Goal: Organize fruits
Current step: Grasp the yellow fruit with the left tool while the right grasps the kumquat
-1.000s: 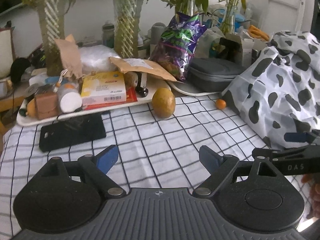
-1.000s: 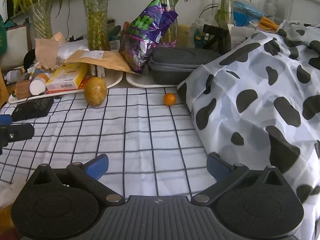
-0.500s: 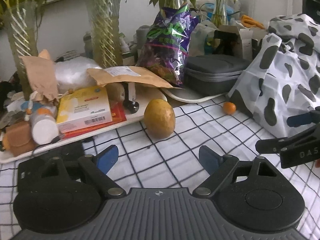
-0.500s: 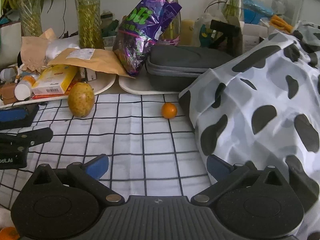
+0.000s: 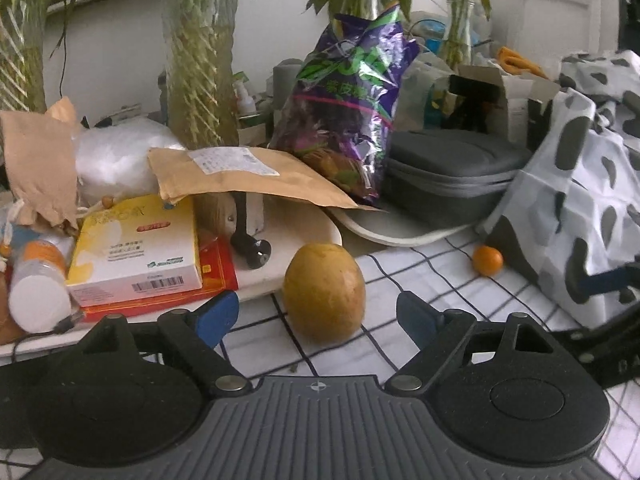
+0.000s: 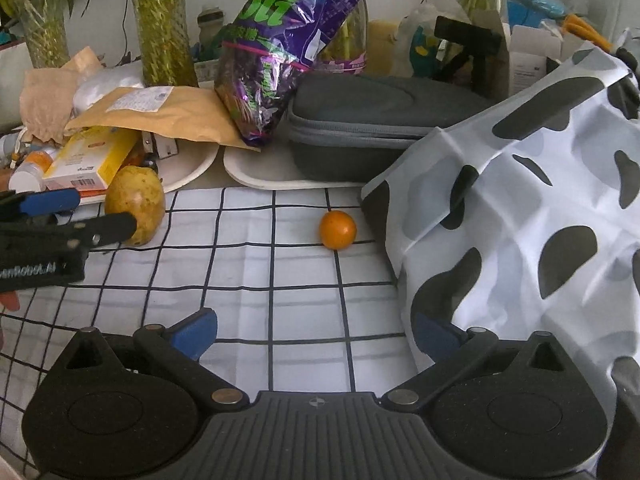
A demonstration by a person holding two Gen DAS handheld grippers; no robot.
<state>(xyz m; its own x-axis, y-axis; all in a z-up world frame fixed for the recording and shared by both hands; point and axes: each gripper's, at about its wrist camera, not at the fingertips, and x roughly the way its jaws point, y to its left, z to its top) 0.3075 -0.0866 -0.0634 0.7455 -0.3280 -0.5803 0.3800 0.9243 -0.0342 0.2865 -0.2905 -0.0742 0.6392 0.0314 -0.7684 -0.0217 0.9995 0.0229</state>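
Checked cloth (image 5: 420, 280) carries left gripper (image 5: 318, 314), jaws wide, facing yellow fruit (image 5: 324, 292).

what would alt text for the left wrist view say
The open left gripper faces a yellow-brown fruit standing on a checked cloth, just ahead of its blue-tipped fingers. A small orange fruit lies farther right beside a cow-print bag; cluttered trays sit behind.

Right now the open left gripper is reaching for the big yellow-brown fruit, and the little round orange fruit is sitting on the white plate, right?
Not quite. The little round orange fruit sits on the black-and-white checked cloth, beside the cow-spotted bag, as the right wrist view shows. The open left gripper does face the big yellow-brown fruit.
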